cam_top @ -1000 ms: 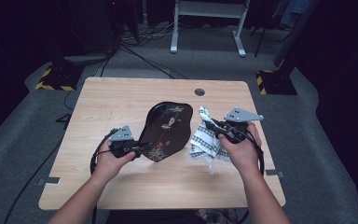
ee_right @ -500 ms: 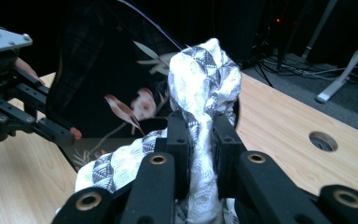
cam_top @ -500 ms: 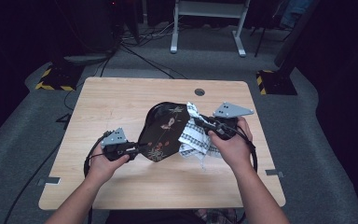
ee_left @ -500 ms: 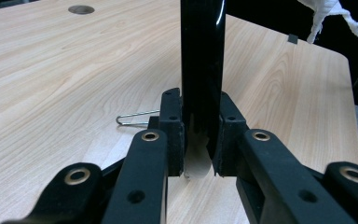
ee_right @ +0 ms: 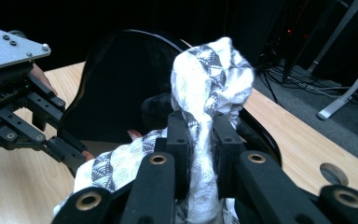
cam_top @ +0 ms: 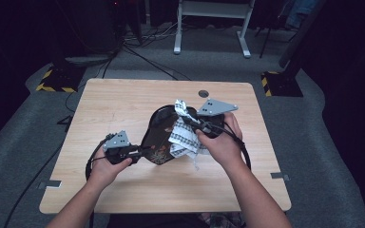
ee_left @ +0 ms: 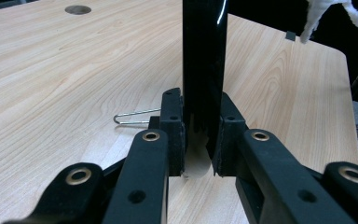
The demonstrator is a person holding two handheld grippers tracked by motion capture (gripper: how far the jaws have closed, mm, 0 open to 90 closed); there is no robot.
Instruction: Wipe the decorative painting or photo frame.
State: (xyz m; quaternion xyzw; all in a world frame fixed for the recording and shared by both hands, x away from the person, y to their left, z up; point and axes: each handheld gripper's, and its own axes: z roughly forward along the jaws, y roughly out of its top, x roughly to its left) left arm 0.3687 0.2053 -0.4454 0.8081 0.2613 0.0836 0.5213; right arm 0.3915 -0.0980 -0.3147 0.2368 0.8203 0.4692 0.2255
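Two grippers work at a big wooden table [cam_top: 123, 104]. That table is the biggest thing, pale and bare around the work, with a small round hole [cam_top: 203, 93] near its far edge.

Next in size is the black tray [cam_top: 158, 137]. It is dark and shiny, with a small flower picture on it. It sits near the middle of the table, between the two hands, and its near edge is lifted up. In the left gripper view the tray [ee_left: 204, 70] stands straight up like a thin black wall.

The cloth [cam_top: 184, 135] comes next. It is white with a grey check pattern, all bunched up. It rests against the right part of the tray, and one twisted end sticks up.

The left gripper [cam_top: 140, 152] is clamped on the near left edge of the tray. Its jaws press on both sides of the tray's rim, with no gap.

The right gripper [cam_top: 190, 122] is clamped on the cloth. In the right gripper view the cloth [ee_right: 212, 70] puffs up out of the tight jaws, right in front of the tray.

Smallest is a thin bent wire [ee_left: 133, 117] lying flat on the table, just beside the left gripper.
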